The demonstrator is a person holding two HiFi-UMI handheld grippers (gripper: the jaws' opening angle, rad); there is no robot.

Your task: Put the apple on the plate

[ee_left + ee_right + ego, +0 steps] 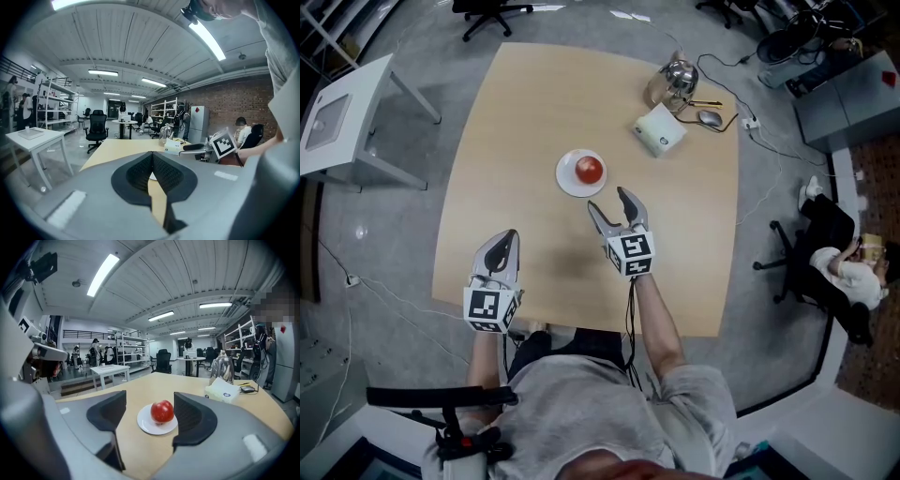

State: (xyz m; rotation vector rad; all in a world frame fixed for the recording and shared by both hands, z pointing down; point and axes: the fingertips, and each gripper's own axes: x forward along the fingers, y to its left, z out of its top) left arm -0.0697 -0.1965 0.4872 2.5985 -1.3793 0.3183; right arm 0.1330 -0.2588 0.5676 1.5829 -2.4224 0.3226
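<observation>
Red apple (590, 170) sits on the white plate (566, 180), near the middle of the pale wooden desk (516, 112). Your right claw (610, 202) hovers just short of the plate, its jaws spread wide and gripping nothing. Looking along them, the apple and plate lie beyond the tips, apart from both pads. Your left claw (508, 240) is off to the left, nearer your edge of the desk, with its jaws pressed together and empty. Toward the far right corner stand a metal kettle (680, 75), a white box (660, 129) and a mouse (710, 117), all well apart from the plate.
</observation>
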